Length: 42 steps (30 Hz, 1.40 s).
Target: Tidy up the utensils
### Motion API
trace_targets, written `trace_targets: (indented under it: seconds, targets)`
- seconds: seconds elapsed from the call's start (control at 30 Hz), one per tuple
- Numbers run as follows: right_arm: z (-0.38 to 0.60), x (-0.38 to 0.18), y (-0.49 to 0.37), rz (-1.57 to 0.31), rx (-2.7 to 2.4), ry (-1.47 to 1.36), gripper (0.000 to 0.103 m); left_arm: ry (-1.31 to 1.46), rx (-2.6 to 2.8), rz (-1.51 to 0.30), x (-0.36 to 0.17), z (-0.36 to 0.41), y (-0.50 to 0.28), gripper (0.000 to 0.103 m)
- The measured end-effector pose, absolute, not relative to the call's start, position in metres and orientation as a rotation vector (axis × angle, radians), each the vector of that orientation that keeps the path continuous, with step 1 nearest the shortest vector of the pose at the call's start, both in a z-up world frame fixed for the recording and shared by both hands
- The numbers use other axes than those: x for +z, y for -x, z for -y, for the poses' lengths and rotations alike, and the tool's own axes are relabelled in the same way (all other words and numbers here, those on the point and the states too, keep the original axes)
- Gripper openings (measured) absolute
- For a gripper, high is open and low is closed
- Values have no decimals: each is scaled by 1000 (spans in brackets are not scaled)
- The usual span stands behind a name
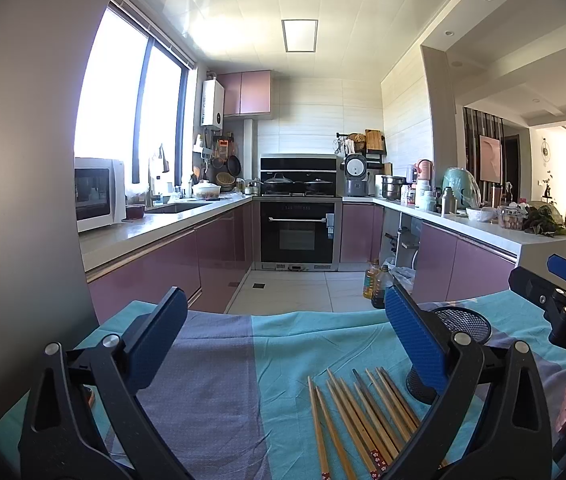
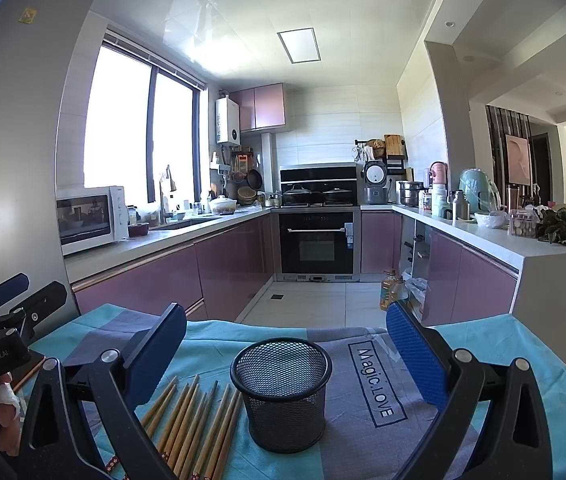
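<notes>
Several wooden chopsticks (image 1: pixel 357 420) lie side by side on a teal and grey cloth (image 1: pixel 219 392); they also show in the right wrist view (image 2: pixel 195 428). A black mesh cup (image 2: pixel 281 392) stands upright and empty just right of them; in the left wrist view the cup (image 1: pixel 463 324) is partly hidden behind a finger. My left gripper (image 1: pixel 283 344) is open and empty above the cloth, left of the chopsticks. My right gripper (image 2: pixel 287 356) is open and empty, with the cup between its fingers in view.
The cloth (image 2: pixel 367 380) covers a table at the kitchen's near end. Purple cabinets run along both sides, with an oven (image 1: pixel 297 232) at the back. Oil bottles (image 1: pixel 377 286) stand on the floor beyond the table. A grey fridge wall (image 1: pixel 15 184) stands at left.
</notes>
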State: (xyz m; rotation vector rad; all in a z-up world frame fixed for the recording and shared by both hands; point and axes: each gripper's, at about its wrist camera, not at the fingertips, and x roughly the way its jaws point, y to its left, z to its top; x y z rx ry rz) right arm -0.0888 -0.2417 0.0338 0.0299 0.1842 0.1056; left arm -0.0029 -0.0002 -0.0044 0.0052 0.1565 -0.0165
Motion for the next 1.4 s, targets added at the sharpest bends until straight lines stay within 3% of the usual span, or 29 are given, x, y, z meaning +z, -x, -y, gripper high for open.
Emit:
trace_targets:
  seconds: [1.4]
  targets:
    - [244, 33, 88, -204, 117, -38, 97, -8, -21, -171, -3, 1, 0, 97]
